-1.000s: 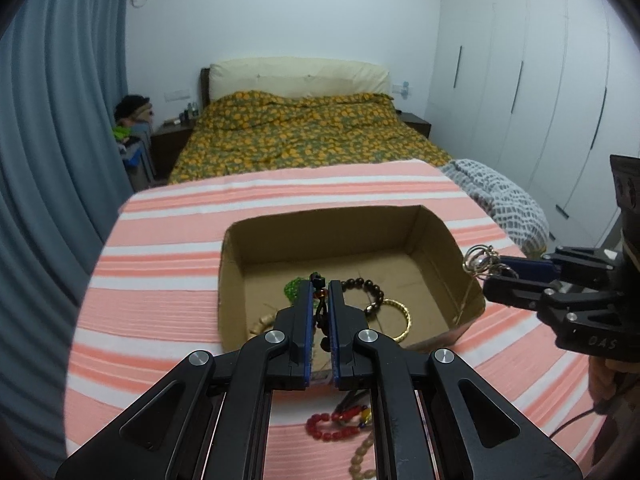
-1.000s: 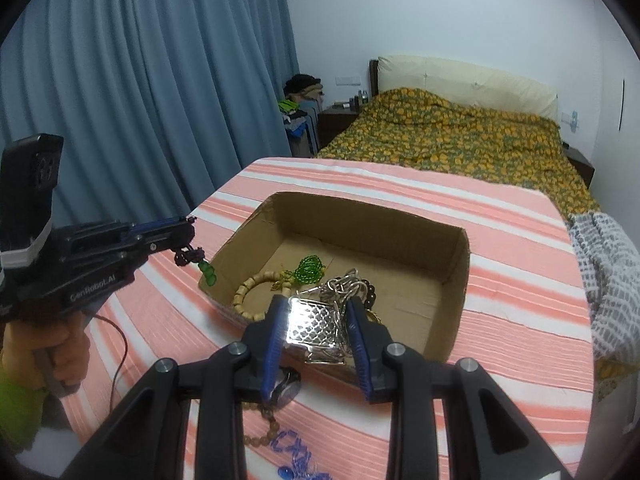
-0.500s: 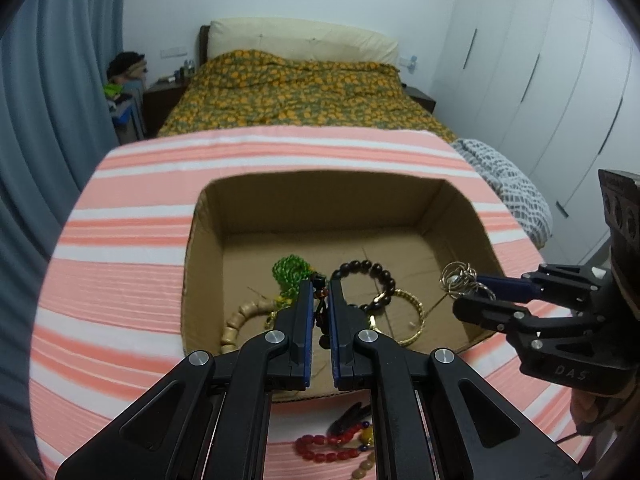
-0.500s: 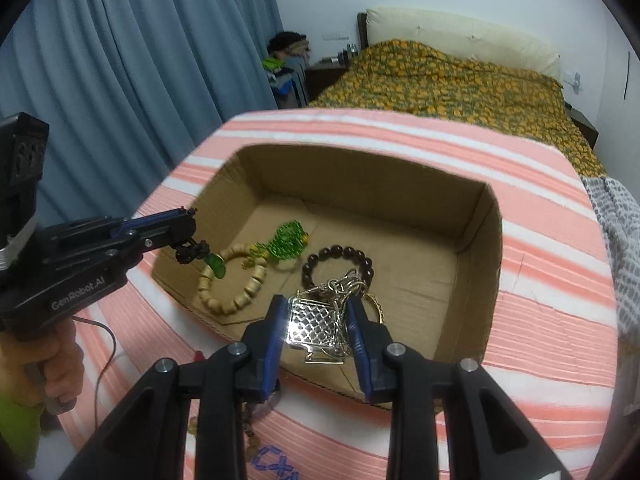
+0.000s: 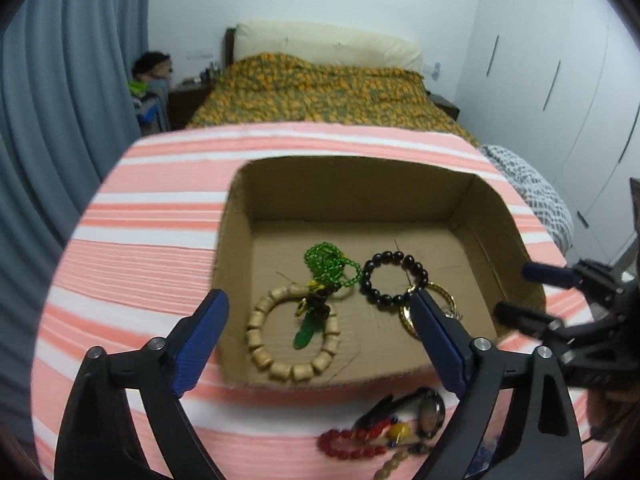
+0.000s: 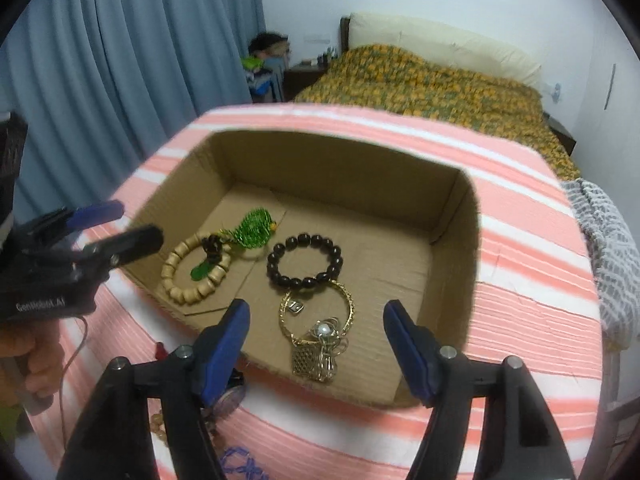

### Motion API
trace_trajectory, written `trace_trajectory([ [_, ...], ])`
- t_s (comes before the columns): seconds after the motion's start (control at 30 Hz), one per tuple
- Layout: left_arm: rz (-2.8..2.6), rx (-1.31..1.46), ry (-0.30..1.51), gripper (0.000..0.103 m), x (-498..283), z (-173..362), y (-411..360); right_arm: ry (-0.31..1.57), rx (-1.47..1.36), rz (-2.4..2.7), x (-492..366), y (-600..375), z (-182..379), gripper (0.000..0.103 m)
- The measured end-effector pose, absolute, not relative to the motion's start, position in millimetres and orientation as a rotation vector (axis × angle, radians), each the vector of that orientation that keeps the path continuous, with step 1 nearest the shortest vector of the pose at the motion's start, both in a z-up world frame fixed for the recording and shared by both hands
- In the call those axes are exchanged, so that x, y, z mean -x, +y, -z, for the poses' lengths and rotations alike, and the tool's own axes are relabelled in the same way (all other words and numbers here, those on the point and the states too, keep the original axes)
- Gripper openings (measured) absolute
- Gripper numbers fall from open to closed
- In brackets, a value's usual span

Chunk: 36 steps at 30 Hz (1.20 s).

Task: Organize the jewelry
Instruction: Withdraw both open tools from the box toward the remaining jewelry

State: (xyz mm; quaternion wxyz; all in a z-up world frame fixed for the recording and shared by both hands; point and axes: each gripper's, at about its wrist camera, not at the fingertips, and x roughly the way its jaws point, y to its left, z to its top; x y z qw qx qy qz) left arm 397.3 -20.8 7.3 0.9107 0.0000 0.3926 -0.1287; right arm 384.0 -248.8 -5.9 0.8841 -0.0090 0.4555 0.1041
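An open cardboard box (image 5: 236,216) (image 6: 460,216) sits on the striped cloth. Inside lie a wooden bead bracelet (image 5: 292,364) (image 6: 188,290), a green bead chain (image 5: 326,260) (image 6: 256,230), a green pendant on a dark cord (image 5: 306,332) (image 6: 200,272), a black bead bracelet (image 5: 394,280) (image 6: 304,260), a gold bangle (image 6: 350,304) and a silver mesh pendant with rings (image 6: 316,356). My left gripper (image 5: 316,328) is open and empty over the box's near left. My right gripper (image 6: 318,338) is open and empty above the silver pendant.
Loose jewelry lies on the cloth in front of the box: a red bead string (image 5: 348,440), a watch (image 5: 430,412), tan beads (image 5: 390,464), a blue chain (image 6: 240,466). A bed (image 5: 320,88), curtains (image 6: 120,60) and wardrobes (image 5: 560,60) stand beyond the table.
Both grippers opened. The left let go of the green pendant, which now lies on the wooden bracelet. The right let go of the silver pendant, which now lies by the gold bangle.
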Motion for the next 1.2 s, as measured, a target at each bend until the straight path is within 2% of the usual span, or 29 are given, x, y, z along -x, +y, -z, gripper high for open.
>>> trace_trajectory([
  [0.3, 0.251, -0.104, 0.783, 0.102, -292.5, 1.7, -1.7, 0.840, 0.009, -0.200, -287.8, -260.3, -27.8, 0.075],
  [0.57, 0.251, -0.082, 0.910, 0.102, -209.7, 66.7, -9.6, 0.871, -0.004, -0.138, -189.5, -257.4, 15.5, 0.077],
  [0.8, 0.220, -0.082, 0.977, 0.102, -190.5, 103.3, -18.5, 0.959, -0.013, -0.075, -150.9, -260.0, 74.7, 0.077],
  [1.0, 0.206, -0.109, 0.970, 0.103, -189.6, 105.5, -24.8, 0.966, -0.037, -0.062, -152.6, -268.8, 73.0, 0.077],
  [1.2, 0.196, -0.099, 0.953, 0.103, -187.4, 106.8, -23.8, 0.864, 0.015, -0.105, -141.3, -265.7, 53.4, 0.077],
])
